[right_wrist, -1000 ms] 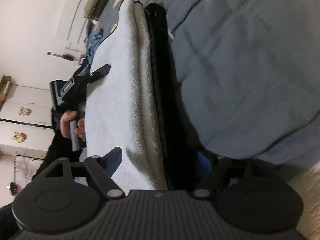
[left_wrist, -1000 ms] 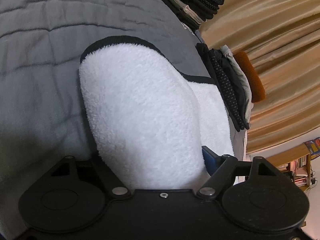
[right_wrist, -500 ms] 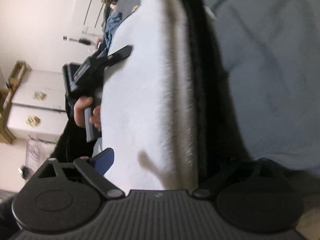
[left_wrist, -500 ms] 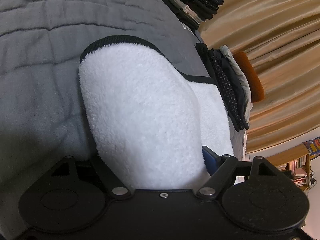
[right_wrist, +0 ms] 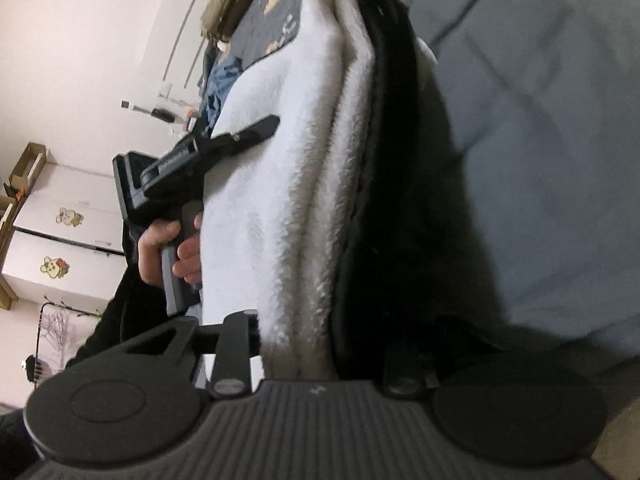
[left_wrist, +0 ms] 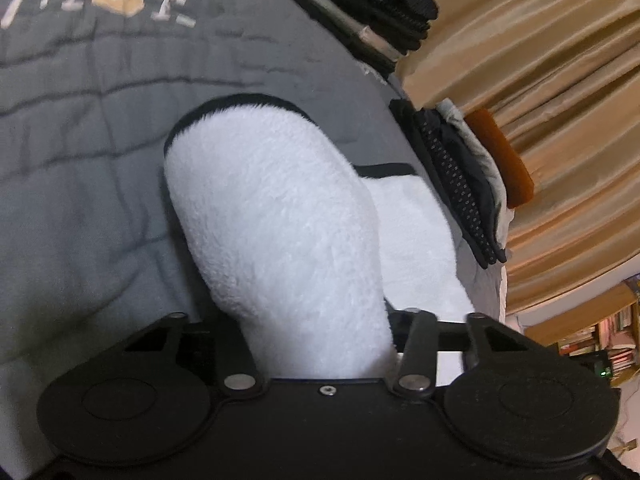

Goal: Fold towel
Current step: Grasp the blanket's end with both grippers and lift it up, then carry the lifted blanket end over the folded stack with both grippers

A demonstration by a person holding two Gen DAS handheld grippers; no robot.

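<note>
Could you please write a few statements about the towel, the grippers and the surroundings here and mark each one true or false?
1. The left gripper is shut on the white towel. True.
2. The towel lies on a bare wooden table. False: it lies on a grey quilted bedspread.
3. The towel has a black edge. True.
4. The right gripper hangs open, clear of the towel. False: towel layers run between its fingers, so it looks shut on them.
5. The curtains beside the bed are blue. False: they are golden tan.
6. In the right wrist view, a hand holds the left gripper's handle. True.
</note>
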